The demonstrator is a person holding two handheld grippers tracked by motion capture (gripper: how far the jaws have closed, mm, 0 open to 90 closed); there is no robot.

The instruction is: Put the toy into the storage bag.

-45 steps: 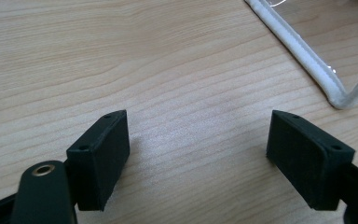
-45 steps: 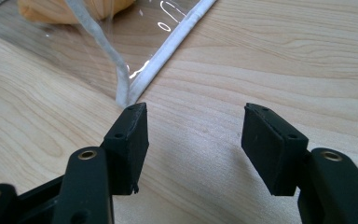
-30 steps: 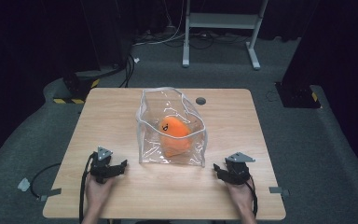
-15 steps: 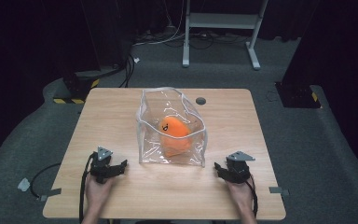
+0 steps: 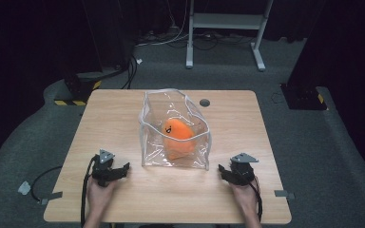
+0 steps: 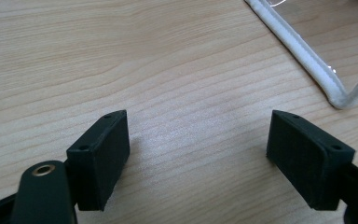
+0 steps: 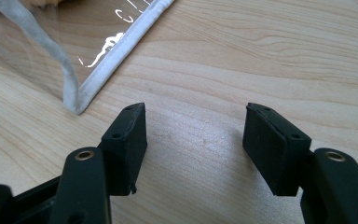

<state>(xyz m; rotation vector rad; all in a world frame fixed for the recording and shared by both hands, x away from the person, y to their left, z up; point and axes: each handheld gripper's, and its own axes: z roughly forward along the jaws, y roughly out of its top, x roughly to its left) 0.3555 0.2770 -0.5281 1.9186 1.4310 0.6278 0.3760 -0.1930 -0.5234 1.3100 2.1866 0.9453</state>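
The left gripper [image 5: 110, 172] rests on the wooden table [image 5: 114, 118], jaws spread wide with nothing between them. The right gripper [image 5: 234, 173] has just been opening its jaws, nothing between them either. Between both stands a clear plastic bag [image 5: 173, 130], open-topped with white-edged seams, an orange plush toy [image 5: 177, 137] inside.

Lab: black curtains [image 5: 33, 42], floor cables [image 5: 171, 40].
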